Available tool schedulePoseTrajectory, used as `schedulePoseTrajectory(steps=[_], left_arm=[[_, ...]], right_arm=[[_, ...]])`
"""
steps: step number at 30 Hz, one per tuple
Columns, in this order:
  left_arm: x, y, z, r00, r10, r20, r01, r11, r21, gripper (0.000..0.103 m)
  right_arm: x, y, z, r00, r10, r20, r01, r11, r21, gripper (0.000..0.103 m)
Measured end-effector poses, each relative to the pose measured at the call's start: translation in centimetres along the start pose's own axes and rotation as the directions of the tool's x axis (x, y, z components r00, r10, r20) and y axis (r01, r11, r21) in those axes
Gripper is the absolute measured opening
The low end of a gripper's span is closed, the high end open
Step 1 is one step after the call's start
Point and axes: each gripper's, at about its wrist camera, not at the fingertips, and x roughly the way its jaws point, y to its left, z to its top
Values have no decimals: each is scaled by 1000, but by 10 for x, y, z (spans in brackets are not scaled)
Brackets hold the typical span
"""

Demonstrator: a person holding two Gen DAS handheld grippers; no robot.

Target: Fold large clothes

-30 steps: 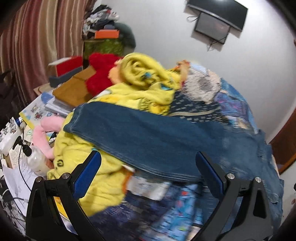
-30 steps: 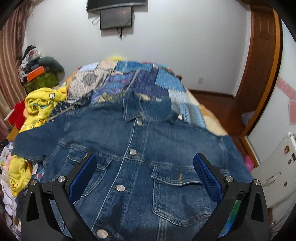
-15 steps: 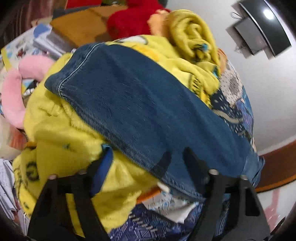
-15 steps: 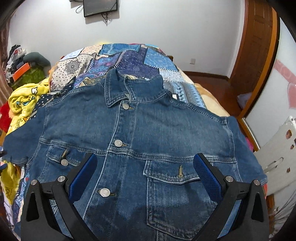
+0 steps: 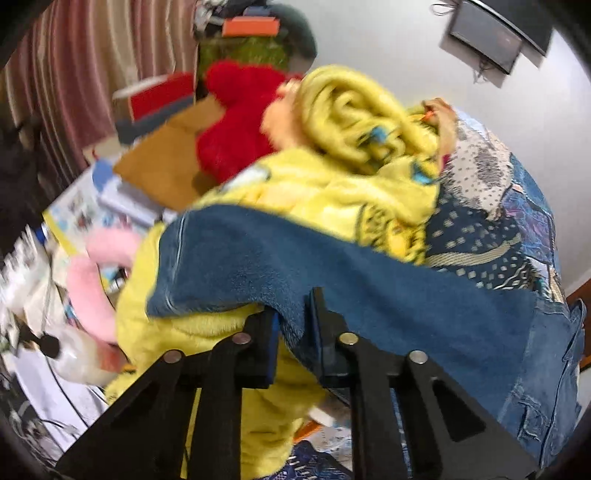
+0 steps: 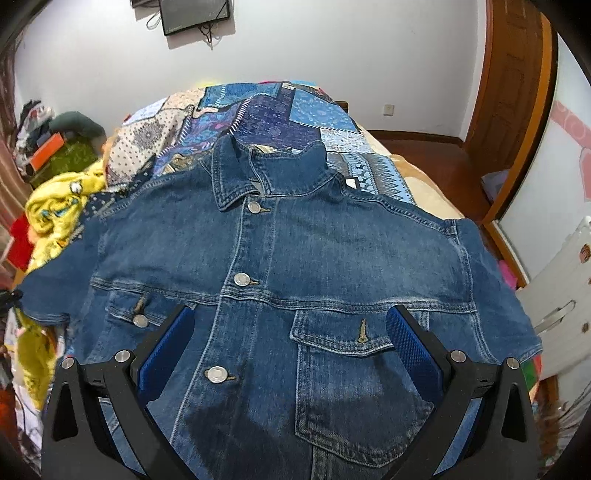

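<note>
A blue denim jacket (image 6: 303, 266) lies front up and buttoned on a patchwork bedspread (image 6: 273, 110), collar toward the far wall. Its left sleeve (image 5: 332, 280) drapes over a yellow blanket (image 5: 332, 184). My left gripper (image 5: 293, 321) is shut on the sleeve's lower edge, with denim pinched between the fingers. My right gripper (image 6: 290, 332) is open and empty above the jacket's chest, its fingers either side of the button placket and right pocket (image 6: 354, 373).
Left of the bed are a red plush toy (image 5: 236, 118), a pink plush (image 5: 92, 280), a cardboard box (image 5: 166, 166), papers and cables. A wooden door (image 6: 513, 103) and white drawers (image 6: 561, 295) stand right of the bed. A screen (image 6: 195, 14) hangs on the wall.
My left gripper has closed on the sleeve's edge and lifted it slightly. My right gripper has moved forward over the jacket toward the collar, still open.
</note>
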Motion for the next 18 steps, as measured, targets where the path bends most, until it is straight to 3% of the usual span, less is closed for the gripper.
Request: schedulePoseTrajectory(steps=[4, 9, 12, 14, 18], left_arm=[[-49, -43, 19, 990, -42, 133, 31, 996, 87, 11], [-111, -123, 32, 952, -178, 249, 120, 965, 231, 10], [-138, -172, 28, 927, -271, 261, 187, 933, 308, 10], [-153, -215, 20, 904, -355, 239, 253, 894, 370, 10], [-156, -296, -17, 888, -436, 146, 317, 811, 492, 10]], right_arm=[[-7, -7, -1, 998, 56, 2, -56, 998, 19, 103], [-16, -15, -2, 997, 64, 34, -65, 998, 7, 103], [-21, -24, -2, 996, 76, 50, -76, 997, 2, 103], [-24, -29, -3, 995, 80, 63, -80, 997, 2, 103], [-35, -43, -4, 992, 83, 95, -81, 996, -21, 103]])
